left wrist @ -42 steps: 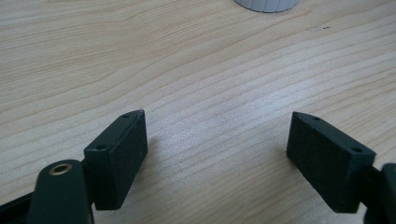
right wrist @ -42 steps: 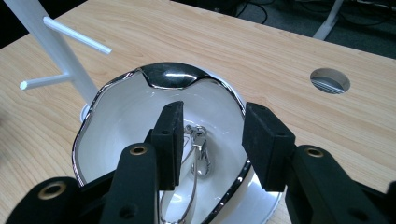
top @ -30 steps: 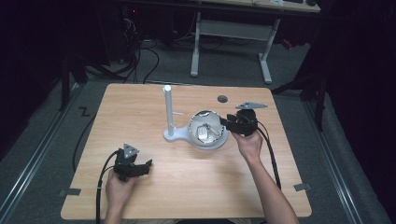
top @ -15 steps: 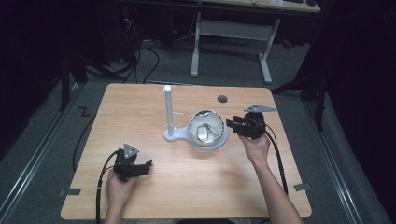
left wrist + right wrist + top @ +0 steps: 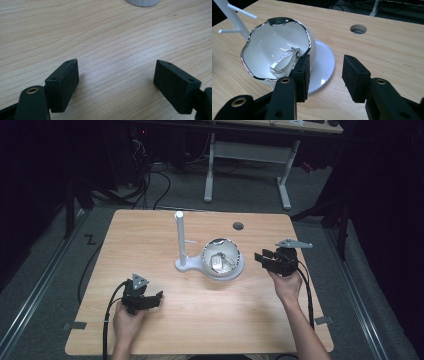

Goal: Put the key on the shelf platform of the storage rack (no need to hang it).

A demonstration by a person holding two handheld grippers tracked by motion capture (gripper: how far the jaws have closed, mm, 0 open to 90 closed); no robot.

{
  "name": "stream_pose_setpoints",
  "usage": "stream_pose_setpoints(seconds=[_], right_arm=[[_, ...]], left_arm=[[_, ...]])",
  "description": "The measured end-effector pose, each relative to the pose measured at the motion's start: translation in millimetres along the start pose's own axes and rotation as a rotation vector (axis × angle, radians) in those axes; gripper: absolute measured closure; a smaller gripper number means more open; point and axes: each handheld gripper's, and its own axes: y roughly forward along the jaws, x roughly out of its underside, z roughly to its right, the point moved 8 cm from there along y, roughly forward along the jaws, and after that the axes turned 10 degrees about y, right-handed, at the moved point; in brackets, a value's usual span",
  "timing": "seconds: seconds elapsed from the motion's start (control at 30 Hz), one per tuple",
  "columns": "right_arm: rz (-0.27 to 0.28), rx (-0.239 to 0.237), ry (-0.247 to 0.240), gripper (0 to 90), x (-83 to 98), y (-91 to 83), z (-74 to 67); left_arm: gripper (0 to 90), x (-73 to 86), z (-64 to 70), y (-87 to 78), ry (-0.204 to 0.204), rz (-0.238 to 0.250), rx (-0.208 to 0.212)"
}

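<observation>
Car key [image 5: 285, 63], one, lying inside the one white bowl [image 5: 223, 259] with the wavy silver rim, near the middle of the table [image 5: 150, 240]. Bowl seated on a round white base, with one white post stand [image 5: 179, 240] bearing two thin pegs at the bowl's 9 o'clock. One round hole [image 5: 238, 226] in the tabletop at the bowl's 1 o'clock. Two grippers, one per hand. Right gripper [image 5: 265, 260] at the bowl's 3 o'clock, jaws about half apart, nothing between them, pointed toward the bowl yet clear of it. Left gripper [image 5: 150, 299] at the bowl's 7 o'clock, well apart from it, jaws wide and empty above bare wood. Against a second ago: right gripper drawn back from the bowl's rim toward 3 o'clock, gap now plain; left gripper, bowl, key and stand unmoved.
</observation>
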Motion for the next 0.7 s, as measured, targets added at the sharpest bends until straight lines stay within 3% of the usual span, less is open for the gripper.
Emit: stream_pose_setpoints(seconds=[0.17,0.4,0.7], right_arm=[[0.014,0.001,0.007,57.9,2.4,-9.1,5.9],[0.037,-0.007,-0.002,57.5,2.3,-22.0,3.4],[0.059,-0.007,0.026,57.5,14.3,-34.0,13.1]], left_arm=[[20.7,0.0,0.0,0.0,-0.001,0.0,0.0],[20.7,0.0,0.0,0.0,0.001,0.0,0.001],[20.7,0.0,0.0,0.0,0.0,0.0,0.0]])
